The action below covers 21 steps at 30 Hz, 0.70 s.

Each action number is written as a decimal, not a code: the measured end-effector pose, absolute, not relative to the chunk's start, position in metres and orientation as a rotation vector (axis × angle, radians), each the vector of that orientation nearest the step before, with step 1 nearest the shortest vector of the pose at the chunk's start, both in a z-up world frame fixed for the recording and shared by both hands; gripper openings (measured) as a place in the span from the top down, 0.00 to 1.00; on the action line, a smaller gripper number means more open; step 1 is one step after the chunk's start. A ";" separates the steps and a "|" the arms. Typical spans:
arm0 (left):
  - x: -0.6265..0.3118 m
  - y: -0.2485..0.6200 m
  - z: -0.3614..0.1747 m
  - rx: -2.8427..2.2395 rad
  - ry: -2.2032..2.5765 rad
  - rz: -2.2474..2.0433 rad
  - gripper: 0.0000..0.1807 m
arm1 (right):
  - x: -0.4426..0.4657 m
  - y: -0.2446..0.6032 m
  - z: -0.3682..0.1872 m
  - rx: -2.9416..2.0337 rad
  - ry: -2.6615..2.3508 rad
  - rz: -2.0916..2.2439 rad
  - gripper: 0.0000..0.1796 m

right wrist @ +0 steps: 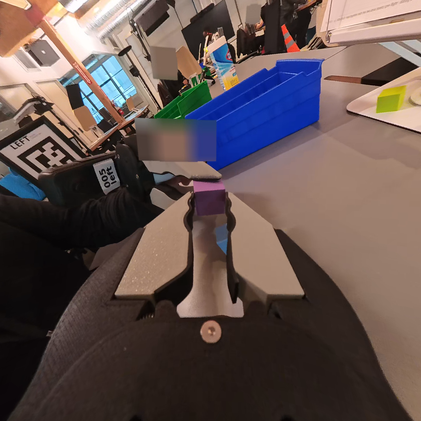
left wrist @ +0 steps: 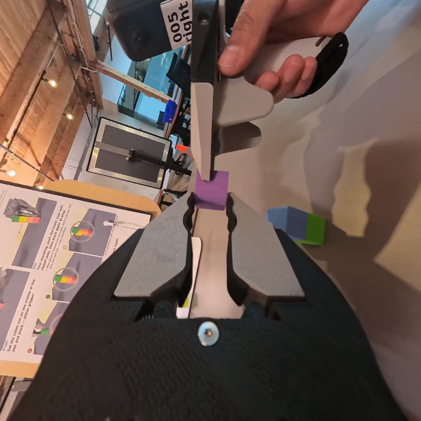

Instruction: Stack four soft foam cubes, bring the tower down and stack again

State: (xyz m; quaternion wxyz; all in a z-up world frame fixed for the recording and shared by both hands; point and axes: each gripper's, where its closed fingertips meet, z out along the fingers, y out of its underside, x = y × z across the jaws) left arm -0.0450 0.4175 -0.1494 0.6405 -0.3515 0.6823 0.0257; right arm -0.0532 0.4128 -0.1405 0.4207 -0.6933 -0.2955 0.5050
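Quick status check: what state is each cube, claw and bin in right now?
Purple foam cube: in the air, gripped by both claws at once.
Left claw: shut on the purple cube.
Right claw: shut on the purple cube.
Blue foam cube: on the grey table, touching the green one.
Green foam cube: on the table.
Yellow-green foam cube: resting on a white tray.
Blue plastic bin: looks empty.

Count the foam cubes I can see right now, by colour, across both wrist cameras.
Purple cube: 1, between the fingertips of both the left hand-held gripper and the right hand-held gripper
Blue cube: 1, on the table
Green cube: 1, touching the blue one
Yellow-green cube: 1, on the white tray
Total: 4
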 end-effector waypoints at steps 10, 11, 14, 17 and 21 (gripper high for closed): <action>-0.043 0.418 -0.147 -0.756 1.531 0.123 0.86 | -0.052 0.411 -0.140 -1.704 -0.762 1.249 0.87; -0.043 0.418 -0.147 -0.757 1.520 0.118 0.86 | -0.052 0.412 -0.140 -1.696 -0.770 1.224 0.87; -0.044 0.415 -0.147 -0.785 1.516 0.046 0.86 | -0.053 0.411 -0.138 -1.669 -0.790 1.177 0.87; -0.052 0.417 -0.148 -0.833 1.523 -0.029 0.84 | -0.053 0.412 -0.138 -1.651 -0.801 1.121 0.87; -0.067 0.425 -0.147 -0.924 1.508 -0.157 0.89 | -0.047 0.412 -0.131 -1.582 -0.778 1.126 0.87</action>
